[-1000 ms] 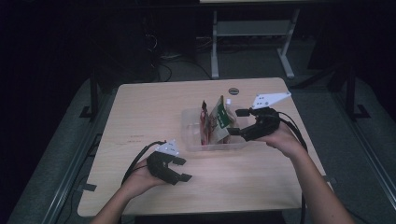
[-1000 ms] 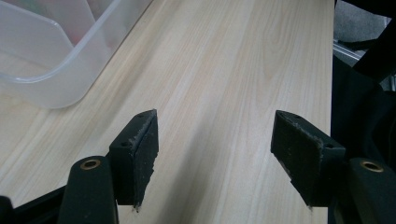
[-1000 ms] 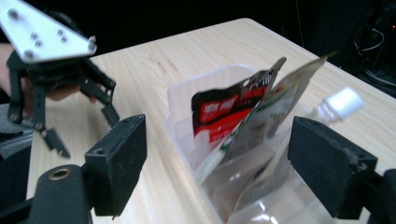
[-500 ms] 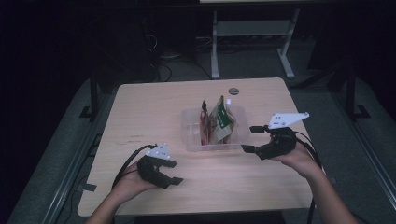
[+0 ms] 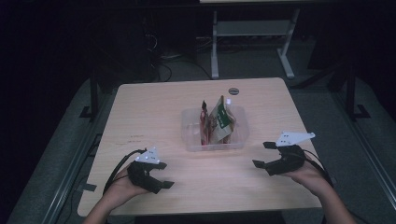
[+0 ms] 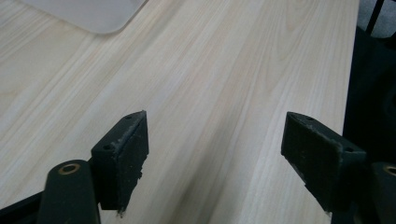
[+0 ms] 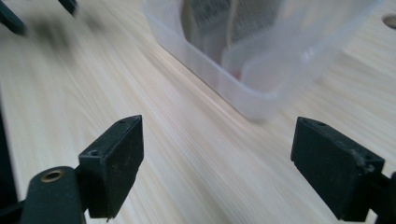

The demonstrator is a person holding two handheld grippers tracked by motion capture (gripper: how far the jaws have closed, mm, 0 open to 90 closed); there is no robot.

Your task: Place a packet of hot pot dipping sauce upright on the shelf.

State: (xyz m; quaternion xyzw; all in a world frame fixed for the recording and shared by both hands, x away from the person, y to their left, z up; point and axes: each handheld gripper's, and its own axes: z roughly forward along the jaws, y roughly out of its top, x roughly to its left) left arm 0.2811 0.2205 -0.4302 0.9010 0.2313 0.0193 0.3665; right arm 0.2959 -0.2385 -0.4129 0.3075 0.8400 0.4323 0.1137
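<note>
left gripper (image 5: 161,183) sits low over the near left part of the table (image 5: 154,112), jaws spread wide and just been opening further, nothing between them. in the left gripper view it's bare wood grain between the two black pads (image 6: 122,156), and the rounded corner of the clear plastic tub (image 6: 93,14) shows at the top left, well apart from the jaws.

over to the right gripper (image 5: 262,155), held by the right hand (image 5: 310,173) at the near right part of the table. jaws wide there too, just been opening a touch, empty, pointing toward the middle of the table. in the right gripper view the tub's corner (image 7: 261,93) stands ahead of the jaws, near but not touching, with only tabletop between the pads (image 7: 114,163). that view is smeared with motion blur.

the tub (image 5: 191,135) sits about mid-table, between the two grippers and a little farther from the person. snack packets (image 5: 219,121) stand upright inside it, leaning together; what's printed on them can't be read.

room to move: open wood left of the tub, open wood in front of it, a strip on its right. a small dark round spot (image 5: 233,90) lies near the far edge. the left hand (image 5: 123,184) rests close to the near edge, the right hand close to the near right corner. dark floor all round the table.
</note>
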